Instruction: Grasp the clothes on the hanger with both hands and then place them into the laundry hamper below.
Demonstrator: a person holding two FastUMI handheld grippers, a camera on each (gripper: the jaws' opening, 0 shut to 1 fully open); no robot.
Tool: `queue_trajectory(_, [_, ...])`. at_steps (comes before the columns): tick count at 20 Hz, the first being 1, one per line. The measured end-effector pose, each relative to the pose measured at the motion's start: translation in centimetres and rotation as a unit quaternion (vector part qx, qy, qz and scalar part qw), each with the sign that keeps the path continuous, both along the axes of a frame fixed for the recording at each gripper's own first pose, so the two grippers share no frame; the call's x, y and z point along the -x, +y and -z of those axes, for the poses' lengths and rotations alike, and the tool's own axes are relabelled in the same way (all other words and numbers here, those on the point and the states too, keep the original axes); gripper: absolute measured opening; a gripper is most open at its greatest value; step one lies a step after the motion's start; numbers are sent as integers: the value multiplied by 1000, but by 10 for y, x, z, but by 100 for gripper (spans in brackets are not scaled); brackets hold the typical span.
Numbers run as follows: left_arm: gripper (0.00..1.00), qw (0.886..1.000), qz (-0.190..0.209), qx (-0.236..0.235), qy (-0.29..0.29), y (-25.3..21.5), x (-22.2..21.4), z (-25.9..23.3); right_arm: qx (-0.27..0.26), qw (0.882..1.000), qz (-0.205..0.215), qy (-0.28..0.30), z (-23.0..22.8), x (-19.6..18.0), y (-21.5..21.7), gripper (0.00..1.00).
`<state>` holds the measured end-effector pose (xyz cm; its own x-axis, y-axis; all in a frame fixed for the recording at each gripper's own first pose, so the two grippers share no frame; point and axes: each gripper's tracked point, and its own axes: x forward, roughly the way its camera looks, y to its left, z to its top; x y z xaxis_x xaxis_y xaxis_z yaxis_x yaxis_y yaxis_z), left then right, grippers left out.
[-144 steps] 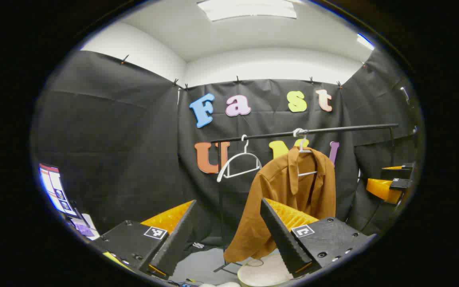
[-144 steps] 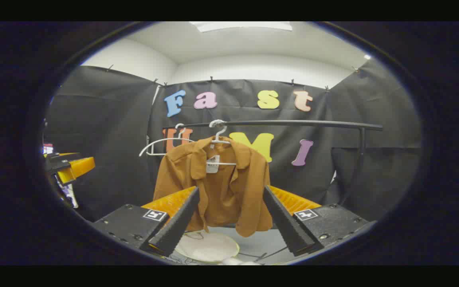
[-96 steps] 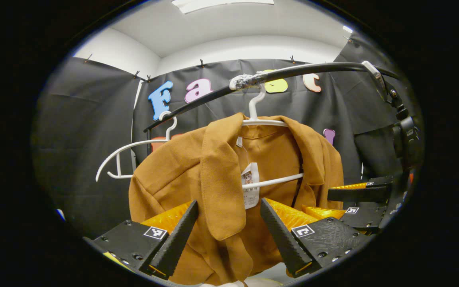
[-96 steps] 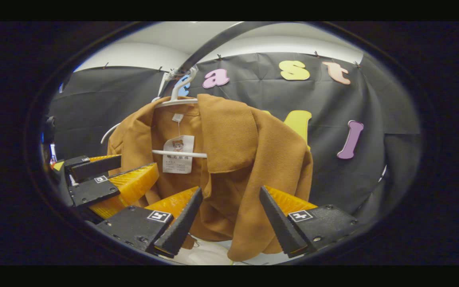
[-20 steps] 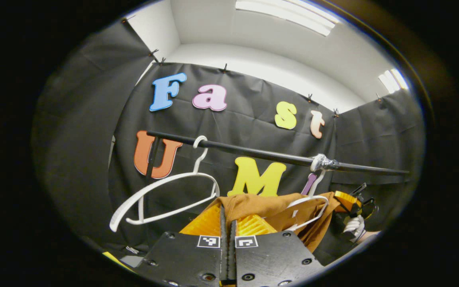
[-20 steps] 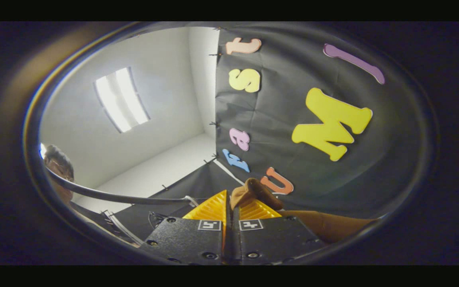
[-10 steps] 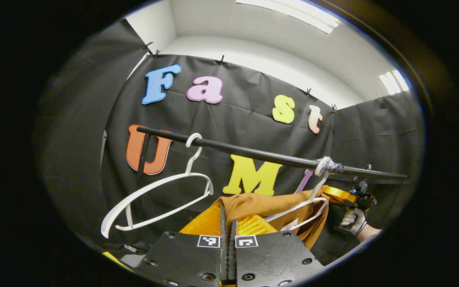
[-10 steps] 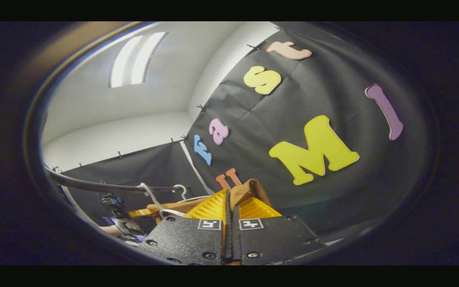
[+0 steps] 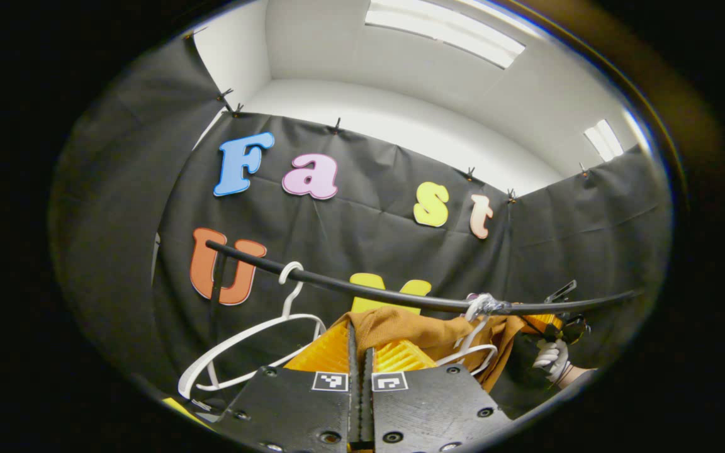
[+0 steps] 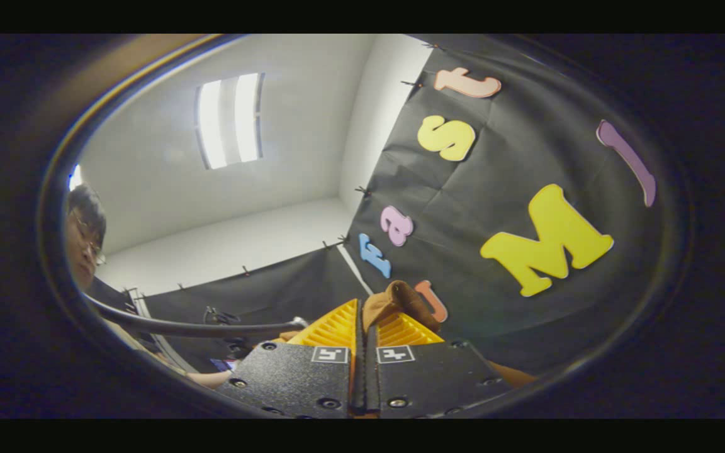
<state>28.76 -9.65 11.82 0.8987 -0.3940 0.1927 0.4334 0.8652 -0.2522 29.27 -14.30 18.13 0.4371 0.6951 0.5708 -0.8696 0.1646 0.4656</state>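
Item: brown shirt, on a white hanger taped to the black rail.

Location: in the left gripper view the shirt is bunched just under the rail, right of centre, the hanger's bar showing against the cloth. A second hanger, bare, hangs on the rail to the left.

Left gripper: fingers pressed together with a fold of shirt rising from between them; clamped on the cloth.

Right gripper: fingers likewise closed, a nub of brown cloth standing out of the pinch; clamped on the shirt. In the left gripper view it appears at far right, held in a gloved hand beside the shirt's right end.

Status, judged: two-handed grasp done. The shirt appears not yet off the hanger, since the hanger lies against the cloth.

Outstanding: free the shirt from the hanger, carry it down, let go over the hamper.

Other: both cameras tilt upward toward ceiling lights.
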Motion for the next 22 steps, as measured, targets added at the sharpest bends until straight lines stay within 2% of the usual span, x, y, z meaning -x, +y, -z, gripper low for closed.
queue_trajectory(1, [3,1000,19,4,-1,-2,2,-1,-24,999,-35,3,-5,4,-2,3])
queue_trajectory(2, [0,999,36,10,-1,-2,3,-1,-46,998,-43,11,-4,-4,-17,2])
queue_trajectory(3, [3,999,52,14,3,-4,4,1,-50,998,-41,20,1,-13,-20,2])
queue_trajectory(4, [0,998,62,11,11,-5,4,7,-42,998,-37,29,10,-17,-17,3])
queue_trajectory(6, [0,998,53,-14,26,-1,-3,21,-9,999,-14,30,19,-23,-16,2])
queue_trajectory(8, [0,997,55,-30,45,-5,-9,36,36,998,31,41,32,-36,-21,4])
queue_trajectory(9, [0,996,65,-37,53,-9,-10,42,59,995,60,51,40,-45,-26,2])
queue_trajectory(10, [4,995,67,-46,58,-11,-12,46,77,991,91,67,48,-54,-29,2])
queue_trajectory(13, [0,993,67,-73,69,-20,-17,58,153,969,175,83,72,-68,-30,2])
queue_trajectory(14, [0,992,68,-73,70,-23,-17,60,178,961,195,84,78,-71,-28,2])
queue_trajectory(15, [0,992,67,-74,71,-25,-17,62,182,958,205,83,78,-73,-29,2])
queue_trajectory(17, [0,993,67,-62,80,-24,-21,67,193,954,202,107,91,-82,-24,3])
queue_trajectory(18, [4,993,70,-49,87,-26,-22,69,195,953,198,120,99,-86,-22,2])
queue_trajectory(20, [0,993,66,-41,89,-23,-22,70,167,960,179,134,99,-89,-20,4])
queue_trajectory(22, [4,994,67,-29,85,-20,-19,70,138,967,147,156,111,-95,-15,4])
